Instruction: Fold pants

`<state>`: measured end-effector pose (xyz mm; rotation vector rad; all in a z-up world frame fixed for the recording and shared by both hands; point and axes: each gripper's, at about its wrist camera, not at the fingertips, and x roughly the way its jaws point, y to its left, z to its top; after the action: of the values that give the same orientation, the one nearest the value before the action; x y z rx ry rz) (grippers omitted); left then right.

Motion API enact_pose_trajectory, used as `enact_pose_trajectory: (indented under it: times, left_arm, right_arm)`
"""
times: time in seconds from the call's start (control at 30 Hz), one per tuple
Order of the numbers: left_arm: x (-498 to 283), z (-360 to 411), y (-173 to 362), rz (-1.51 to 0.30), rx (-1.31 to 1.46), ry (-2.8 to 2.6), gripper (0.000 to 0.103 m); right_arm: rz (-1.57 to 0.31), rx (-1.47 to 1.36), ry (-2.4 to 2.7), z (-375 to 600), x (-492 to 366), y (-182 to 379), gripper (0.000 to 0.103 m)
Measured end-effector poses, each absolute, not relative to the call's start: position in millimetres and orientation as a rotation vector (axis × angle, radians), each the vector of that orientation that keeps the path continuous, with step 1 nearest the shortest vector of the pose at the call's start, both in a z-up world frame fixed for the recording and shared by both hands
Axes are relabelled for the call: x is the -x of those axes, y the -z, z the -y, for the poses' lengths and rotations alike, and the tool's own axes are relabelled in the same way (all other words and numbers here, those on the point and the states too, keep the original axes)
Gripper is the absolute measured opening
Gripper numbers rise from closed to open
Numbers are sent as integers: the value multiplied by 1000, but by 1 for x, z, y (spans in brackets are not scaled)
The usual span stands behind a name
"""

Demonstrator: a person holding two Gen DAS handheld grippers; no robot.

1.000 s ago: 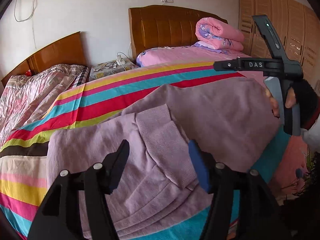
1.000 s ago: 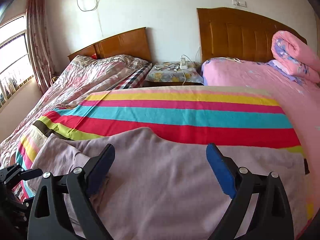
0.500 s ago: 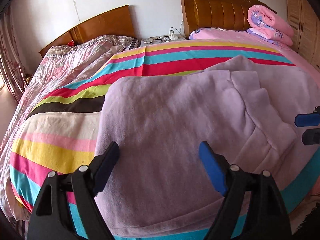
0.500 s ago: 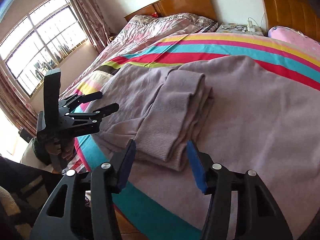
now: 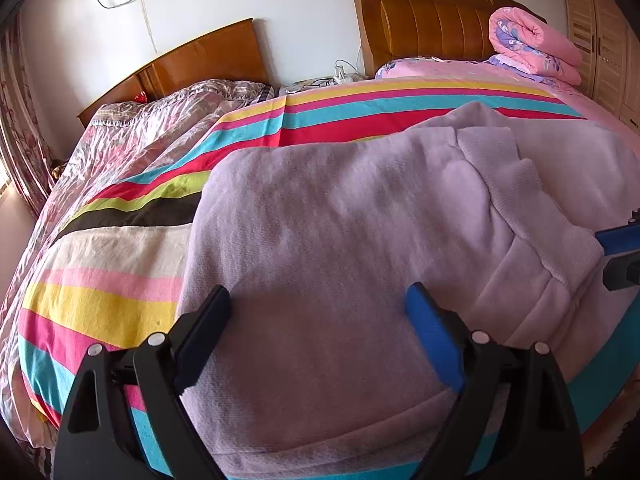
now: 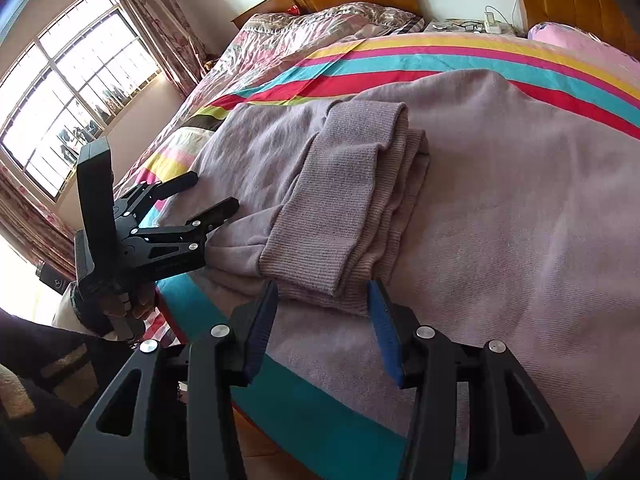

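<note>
Lilac pants [image 5: 340, 240] lie spread across the striped bed sheet, with the legs folded back so the ribbed cuffs [image 6: 340, 208] rest on top. My left gripper [image 5: 318, 304] hovers over the pants' left part. Its jaws are opening, with flat fabric under the gap and nothing pinched. From the right wrist view the left gripper [image 6: 214, 192] shows in a gloved hand at the pants' left edge. My right gripper [image 6: 322, 320] is half closed, and the cuffs' near end lies just ahead of its fingertips without being bunched. The right gripper's tips [image 5: 620, 256] also show beside the cuff corner.
The striped sheet [image 5: 120, 292] covers the near bed, whose front edge runs just below both grippers. A second bed with a patterned quilt [image 5: 152, 128] stands to the left. A rolled pink quilt [image 5: 536, 44] sits by the headboard. A window [image 6: 68, 92] and a nightstand [image 6: 464, 26] lie beyond.
Both grippers came down toward the pants and turned left, then held still. The right jaws narrowed from wide to half closed by the cuffs. The left jaws widened.
</note>
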<state>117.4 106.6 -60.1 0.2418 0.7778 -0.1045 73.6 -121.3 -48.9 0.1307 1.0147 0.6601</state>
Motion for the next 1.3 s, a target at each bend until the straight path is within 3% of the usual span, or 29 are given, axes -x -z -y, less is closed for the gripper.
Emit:
enact_pose_trajectory:
  times: [0.3, 0.67, 0.73, 0.77, 0.87, 1.0, 1.13, 1.27, 1.3]
  left_arm:
    - [-115, -105, 63, -771, -239, 111, 92]
    - [-115, -105, 63, -768, -241, 111, 92]
    - [-115, -105, 62, -766, -242, 111, 92]
    - [-114, -105, 62, -765, -244, 110, 92]
    - [-113, -105, 60, -761, -248, 115, 92]
    - [-105, -102, 44, -730, -254, 133, 92]
    - [-106, -95, 49, -745, -294, 145, 96]
    - [-106, -96, 63, -759, -299, 133, 99]
    - [-106, -97, 63, -762, -291, 139, 99]
  right_arm:
    - [-985, -101, -632, 131, -76, 33, 48]
    - [-1015, -129, -680, 111, -90, 52, 46]
    - [-1019, -144, -677, 111, -96, 54, 35]
    - [-1021, -143, -675, 110, -97, 56, 22]
    - [-963, -105, -669, 108, -87, 47, 14]
    - [-910, -81, -647, 114, -73, 21, 13]
    - [-1005, -97, -588, 124, -83, 50, 10]
    - [-1045, -187, -604, 130, -89, 61, 12]
    - [-1042, -184, -599, 131, -88, 59, 19]
